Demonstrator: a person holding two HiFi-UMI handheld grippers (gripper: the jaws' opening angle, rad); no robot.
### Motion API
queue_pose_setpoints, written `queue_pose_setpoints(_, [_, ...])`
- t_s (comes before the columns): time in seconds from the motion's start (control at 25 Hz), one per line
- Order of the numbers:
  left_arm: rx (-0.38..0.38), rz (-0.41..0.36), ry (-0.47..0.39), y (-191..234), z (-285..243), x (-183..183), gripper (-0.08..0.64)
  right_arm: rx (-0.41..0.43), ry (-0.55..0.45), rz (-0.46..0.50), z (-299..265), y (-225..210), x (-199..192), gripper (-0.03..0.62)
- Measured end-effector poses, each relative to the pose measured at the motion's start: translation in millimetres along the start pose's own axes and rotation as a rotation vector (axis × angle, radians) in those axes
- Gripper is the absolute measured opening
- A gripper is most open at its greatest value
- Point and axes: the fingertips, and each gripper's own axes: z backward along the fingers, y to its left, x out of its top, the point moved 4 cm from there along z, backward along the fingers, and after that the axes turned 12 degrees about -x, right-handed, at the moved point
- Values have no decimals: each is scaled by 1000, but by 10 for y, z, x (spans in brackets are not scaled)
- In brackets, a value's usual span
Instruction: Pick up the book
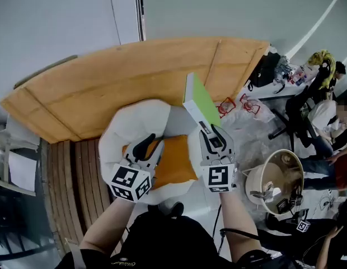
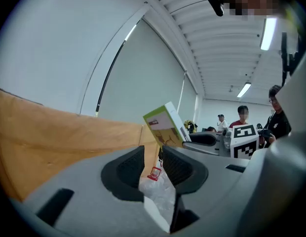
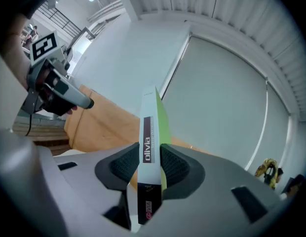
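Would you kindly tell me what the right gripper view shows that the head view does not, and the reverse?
Only the right gripper view: the spine of the book facing the camera, its print "olivia" readable, pinched by the right gripper with a jaw on each side.
Only the head view: the white seat with its orange cushion below both grippers, the round tub at right, and the person's forearms.
Both: the green-covered book in the right gripper, the left gripper, and the wooden surface behind.
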Motion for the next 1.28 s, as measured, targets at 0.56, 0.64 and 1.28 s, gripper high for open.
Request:
queue_pose_setpoints(0.56, [-56, -131, -105, -753, 299, 666, 114, -122, -289, -209, 1199, -605, 1175, 137])
queue_pose_setpoints(0.64, [-58, -138, -119, -805, 416, 700, 114, -132, -303, -237, 1320, -596, 1221, 137])
queue_pose_setpoints(1.28, [-49, -116, -119, -831, 515, 723, 104, -89, -316, -327, 1412, -496, 1286, 137])
